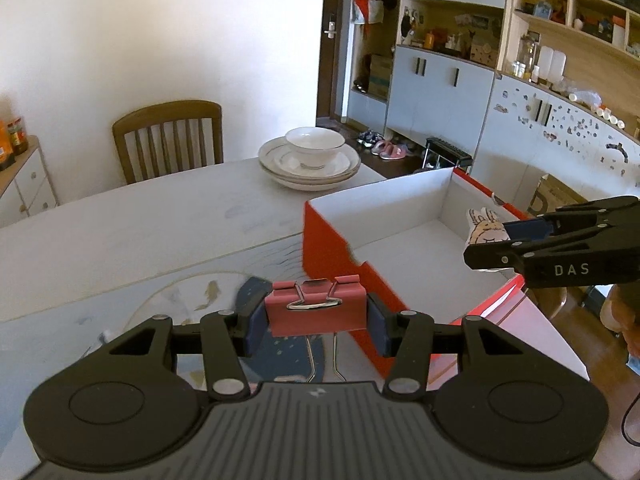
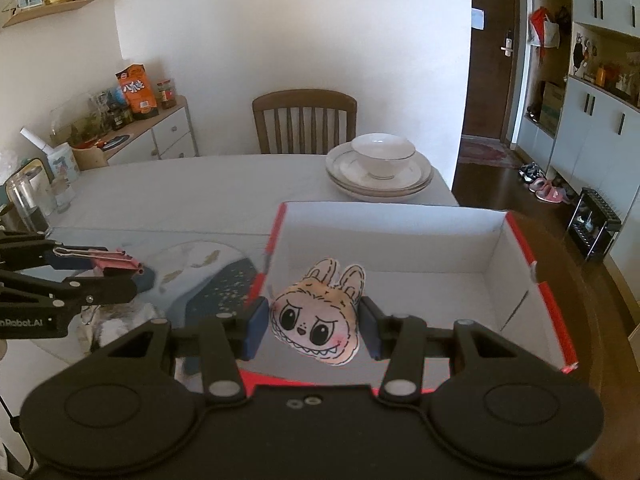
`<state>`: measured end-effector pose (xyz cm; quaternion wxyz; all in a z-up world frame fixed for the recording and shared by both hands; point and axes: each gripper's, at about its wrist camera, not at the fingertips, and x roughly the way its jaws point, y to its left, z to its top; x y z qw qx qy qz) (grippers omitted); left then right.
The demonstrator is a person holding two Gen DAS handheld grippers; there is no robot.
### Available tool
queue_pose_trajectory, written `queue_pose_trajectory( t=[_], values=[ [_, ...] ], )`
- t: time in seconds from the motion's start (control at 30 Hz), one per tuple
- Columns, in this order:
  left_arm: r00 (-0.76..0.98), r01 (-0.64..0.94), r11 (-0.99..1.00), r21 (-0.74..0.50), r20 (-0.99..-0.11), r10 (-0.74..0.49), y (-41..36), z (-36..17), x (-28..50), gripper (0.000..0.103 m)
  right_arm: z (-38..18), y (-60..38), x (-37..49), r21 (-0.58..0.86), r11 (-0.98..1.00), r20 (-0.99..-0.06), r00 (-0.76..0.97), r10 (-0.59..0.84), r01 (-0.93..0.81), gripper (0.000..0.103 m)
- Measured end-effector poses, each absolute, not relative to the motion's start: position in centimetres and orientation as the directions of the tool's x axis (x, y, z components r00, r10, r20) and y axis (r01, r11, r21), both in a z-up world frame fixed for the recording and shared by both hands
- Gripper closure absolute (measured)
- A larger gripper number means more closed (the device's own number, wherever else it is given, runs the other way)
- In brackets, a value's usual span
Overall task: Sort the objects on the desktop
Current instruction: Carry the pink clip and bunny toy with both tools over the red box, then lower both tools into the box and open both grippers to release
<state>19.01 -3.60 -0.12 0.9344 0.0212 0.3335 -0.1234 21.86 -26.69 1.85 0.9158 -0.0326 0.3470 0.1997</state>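
The left hand-held gripper (image 1: 316, 320) clamps a pink binder clip (image 1: 316, 308) above the bench (image 1: 140, 220). The right hand-held gripper (image 2: 314, 320) grips a cartoon rabbit-eared charm (image 2: 318, 320) over the red-and-white box (image 2: 400, 236) ahead.

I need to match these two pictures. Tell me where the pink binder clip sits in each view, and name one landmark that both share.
Left wrist view: the pink binder clip sits at lower centre, clamped between the left tongs, in front of the red box's near corner.
Right wrist view: the clip is at the left edge, seen edge-on in the same tongs, over the table.
Shared landmark: the white bowl on stacked plates beyond the red box.
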Motion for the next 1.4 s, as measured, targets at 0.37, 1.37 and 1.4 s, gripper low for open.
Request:
queue_pose_trajectory(
  t=[0.37, 1.37, 1.4],
  values=[
    [0.736, 0.308, 0.951, -0.021, -0.629, -0.252, -8.6, 0.1, 22.9, 0.053, 0.9, -29.8, 24.4, 0.055, 0.922, -0.664, 0.676, 0.32, -0.382, 0.056],
    [0.595, 0.432, 0.901, 0.024, -0.759, -0.265, -17.7, -5.3, 33.9, 0.053, -3.7, -33.7, 30.9, -0.023, 0.911, -0.769, 0.59, 0.247, -0.412, 0.056],
    [0.592, 0.436, 0.899, 0.029, -0.762, -0.262, -17.9, -5.5, 34.2, 0.053, -3.9, -33.7, 31.1, -0.024, 0.908, -0.773, 0.584, 0.248, -0.417, 0.056]
  ],
)
